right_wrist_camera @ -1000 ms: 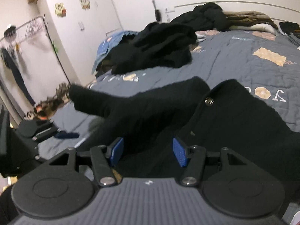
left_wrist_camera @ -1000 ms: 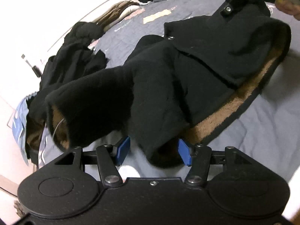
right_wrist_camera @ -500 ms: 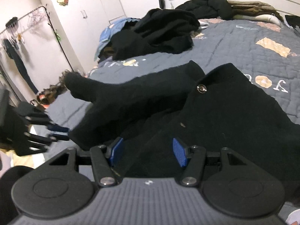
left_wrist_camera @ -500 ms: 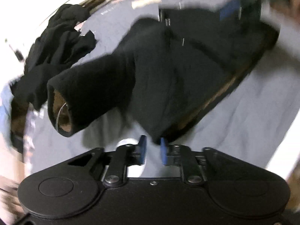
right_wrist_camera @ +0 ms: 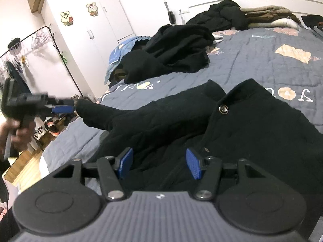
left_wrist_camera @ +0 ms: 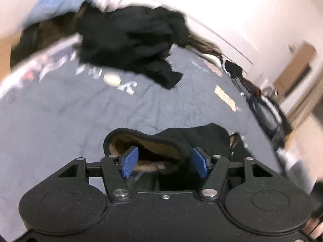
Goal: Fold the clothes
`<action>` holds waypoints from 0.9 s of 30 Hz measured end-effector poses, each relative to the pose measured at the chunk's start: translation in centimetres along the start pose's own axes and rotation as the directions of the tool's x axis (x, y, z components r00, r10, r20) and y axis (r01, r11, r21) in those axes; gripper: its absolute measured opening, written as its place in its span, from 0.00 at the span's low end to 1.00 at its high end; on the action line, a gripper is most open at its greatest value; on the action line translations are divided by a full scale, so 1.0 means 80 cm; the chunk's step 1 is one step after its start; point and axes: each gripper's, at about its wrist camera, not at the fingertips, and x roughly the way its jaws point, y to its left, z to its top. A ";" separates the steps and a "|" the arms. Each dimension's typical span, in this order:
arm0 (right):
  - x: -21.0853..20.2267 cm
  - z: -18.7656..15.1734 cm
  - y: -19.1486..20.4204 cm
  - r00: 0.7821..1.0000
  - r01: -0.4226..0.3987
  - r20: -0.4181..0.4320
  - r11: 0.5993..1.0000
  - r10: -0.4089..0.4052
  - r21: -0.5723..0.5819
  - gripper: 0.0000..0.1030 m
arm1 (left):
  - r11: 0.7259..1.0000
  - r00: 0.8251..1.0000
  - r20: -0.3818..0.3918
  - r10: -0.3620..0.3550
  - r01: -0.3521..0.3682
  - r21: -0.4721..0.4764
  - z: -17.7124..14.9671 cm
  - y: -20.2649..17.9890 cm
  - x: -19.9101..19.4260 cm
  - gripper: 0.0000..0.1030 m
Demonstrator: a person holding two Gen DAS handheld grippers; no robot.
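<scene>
We're holding the L gripper (left_wrist_camera: 164, 160) with jaws spread, just been opening – the black jacket's (right_wrist_camera: 252, 133) sleeve cuff (left_wrist_camera: 145, 147) is sitting between the pads, one pad inside the cuff mouth, grip unclear. R gripper (right_wrist_camera: 158, 164) jaws are staying spread over the jacket body, not pinching. Grey quilt (left_wrist_camera: 70, 109) ahead of the L jaws is lying open up to a black clothes pile (left_wrist_camera: 129, 38). L view is blurring; quilt lettering unreadable.

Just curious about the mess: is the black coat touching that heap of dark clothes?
Apart: the right wrist view shows grey quilt between black coat and heap.
</scene>
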 end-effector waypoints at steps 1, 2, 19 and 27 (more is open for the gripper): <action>0.003 -0.001 0.000 1.000 0.000 -0.004 1.000 0.000 0.002 0.56 | 0.999 0.999 -0.029 -0.020 0.019 -0.048 0.008 0.009 0.011 0.58; 0.005 -0.001 0.000 1.000 0.000 -0.007 1.000 0.000 0.005 0.56 | 0.996 0.998 -0.059 -0.022 0.017 -0.087 0.017 0.018 0.026 0.59; 0.028 -0.006 -0.001 0.999 -0.003 -0.033 1.000 0.004 0.010 0.56 | 0.998 0.992 0.122 -0.033 0.027 0.053 0.046 0.032 0.068 0.12; 0.029 -0.010 0.002 0.999 -0.006 -0.041 1.000 0.006 0.001 0.56 | 0.997 0.994 -0.088 0.069 -0.071 -0.030 0.034 0.075 0.092 0.32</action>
